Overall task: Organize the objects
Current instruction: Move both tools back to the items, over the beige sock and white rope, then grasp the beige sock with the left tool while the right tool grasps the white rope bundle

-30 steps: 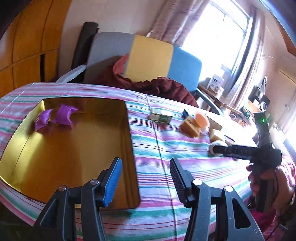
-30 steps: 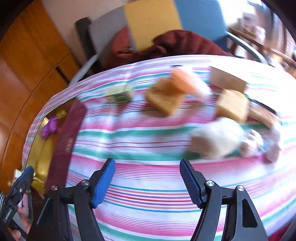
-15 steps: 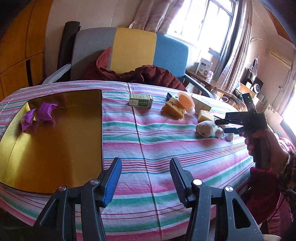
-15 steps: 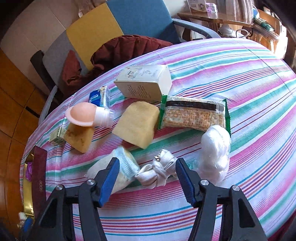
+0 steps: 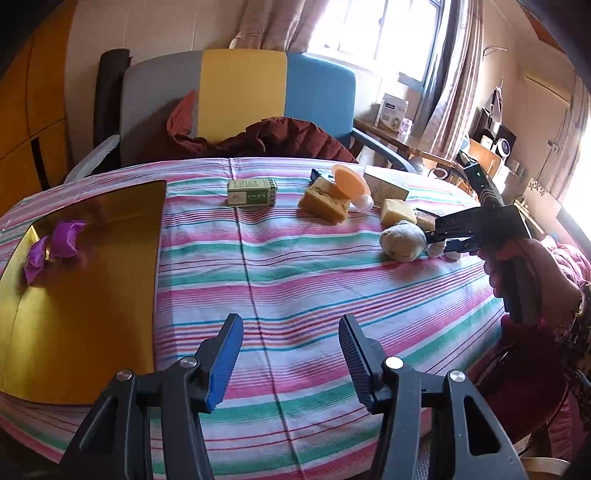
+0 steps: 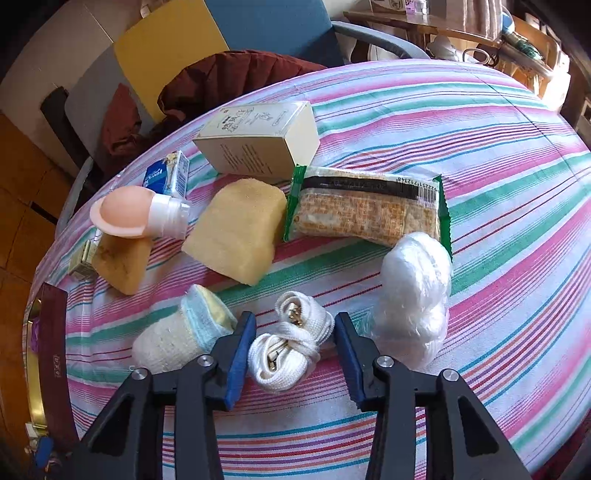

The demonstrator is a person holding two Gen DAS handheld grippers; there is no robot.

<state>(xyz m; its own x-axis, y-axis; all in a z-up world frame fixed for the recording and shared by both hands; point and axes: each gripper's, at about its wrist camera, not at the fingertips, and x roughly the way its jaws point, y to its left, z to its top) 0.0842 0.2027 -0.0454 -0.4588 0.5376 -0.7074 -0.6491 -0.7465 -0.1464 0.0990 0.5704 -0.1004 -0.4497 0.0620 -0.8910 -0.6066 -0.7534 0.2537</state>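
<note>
Closing on the white strap bundle [image 6: 290, 347], your right gripper [image 6: 291, 360] has just been drawing its jaws in, and the bundle now sits between the two blue pads [image 6: 238, 360]; they look to be pressing its sides, though contact on the right pad is hard to confirm. Your left gripper [image 5: 290, 360] hangs above bare cloth with its jaws apart and nothing between them.

The bundle lies on the striped tablecloth [image 6: 498, 155], just beside a rolled sock [image 6: 177, 332] on one side and a crumpled plastic bag [image 6: 413, 299] on the other.

Handling, as judged: soft woven webbing, light, compressible, with small metal clips tucked in the folds. It should squash, not slip, but loose loops may unravel on lifting. Take it across the middle of the knot, where the layers are thickest.

Surface: a cloth laid over a table, slightly wrinkled, likely to drag if the pads scrape it. A gold tray [image 5: 85, 295] holding a purple wrapper [image 5: 55, 247] sits at the far left, well apart from the bundle. Behind the table stand a chair [image 5: 240, 96] draped with dark red fabric and a bright window [image 5: 373, 26].
</note>
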